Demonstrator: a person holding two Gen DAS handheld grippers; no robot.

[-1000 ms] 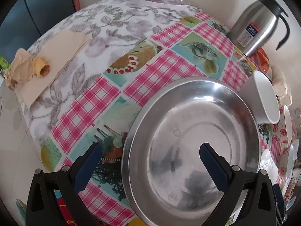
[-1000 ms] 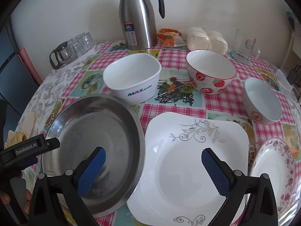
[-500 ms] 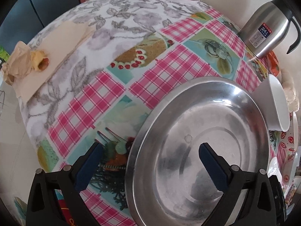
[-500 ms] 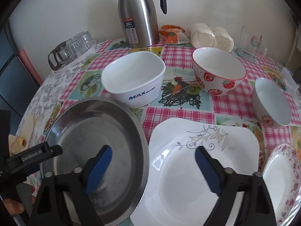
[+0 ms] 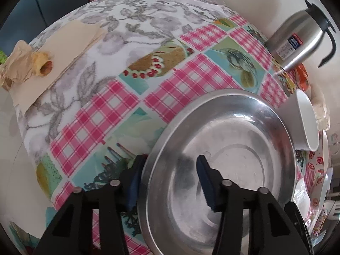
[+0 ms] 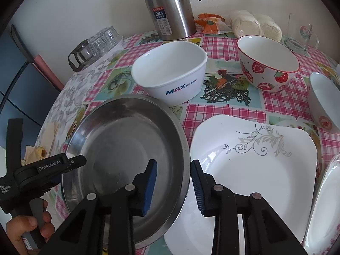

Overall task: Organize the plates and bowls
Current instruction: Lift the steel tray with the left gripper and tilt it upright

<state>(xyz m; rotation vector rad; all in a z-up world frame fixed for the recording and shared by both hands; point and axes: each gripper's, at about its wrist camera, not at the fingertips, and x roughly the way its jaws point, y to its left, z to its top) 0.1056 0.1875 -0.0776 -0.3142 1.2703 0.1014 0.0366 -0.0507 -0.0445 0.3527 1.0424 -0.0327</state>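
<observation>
Both hand-held grippers are on the steel plate (image 6: 127, 148) now, one at each side of its rim. It sits on the bench (image 5: 106, 110) at the near left, its right edge lapping over the white square plate (image 6: 255, 170).

The left hand-held gripper (image 5: 167, 182) has just been closing, one pad outside the rim, the other over the plate's inside. There is still a good gap on the inner side — the pads straddle the rim but do not look pressed onto it.

The right hand-held gripper (image 6: 174, 187) has just been closing as well, its jaws drawn close with the right rim between them; whether they already bite is hard to tell, and a sliver of space shows on each side.

So where could this go wrong? The rim is thin, smooth and sloped — if either side clamps on the slope instead of the lip, the plate may squirt out as it rises. If one side grips before the other, it tips, and its right edge could scrape the square plate beneath.

The white bowl (image 6: 170, 76) stands just behind the steel plate, so a lift that swings away from the person may knock it. The strawberry bowl (image 6: 267, 65) and the flask (image 6: 167, 8) stand well clear.
</observation>
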